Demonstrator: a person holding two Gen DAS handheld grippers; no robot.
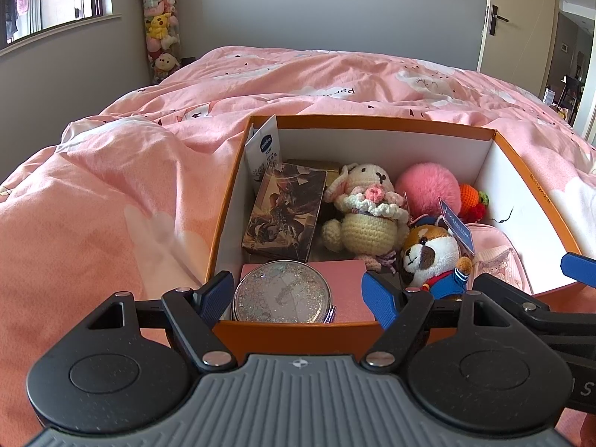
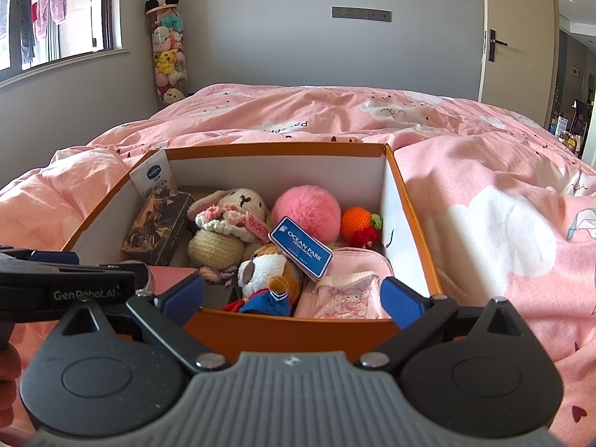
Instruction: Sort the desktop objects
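An orange box [image 1: 298, 335] [image 2: 290, 329] with white inner walls sits on the pink bed. Inside lie a glittery round mirror [image 1: 282, 292], a dark card box [image 1: 285, 212] [image 2: 158, 229], a crochet bunny [image 1: 363, 210] [image 2: 227, 223], a pink pompom [image 1: 428, 188] [image 2: 306, 214], a red-panda plush [image 1: 432, 253] [image 2: 270, 279] with a blue tag [image 2: 301, 247], a crochet orange [image 2: 357, 222] and a pink pouch [image 2: 348, 290]. My left gripper [image 1: 298, 296] is open and empty at the box's near rim, the mirror between its fingers. My right gripper [image 2: 294, 296] is open and empty at the near rim.
A pink duvet [image 1: 111, 205] [image 2: 503, 223] covers the bed around the box. A tall tube of plush toys [image 1: 162, 26] [image 2: 169, 48] stands in the far corner. A door [image 2: 517, 33] is open at the right. The other gripper shows at each view's edge.
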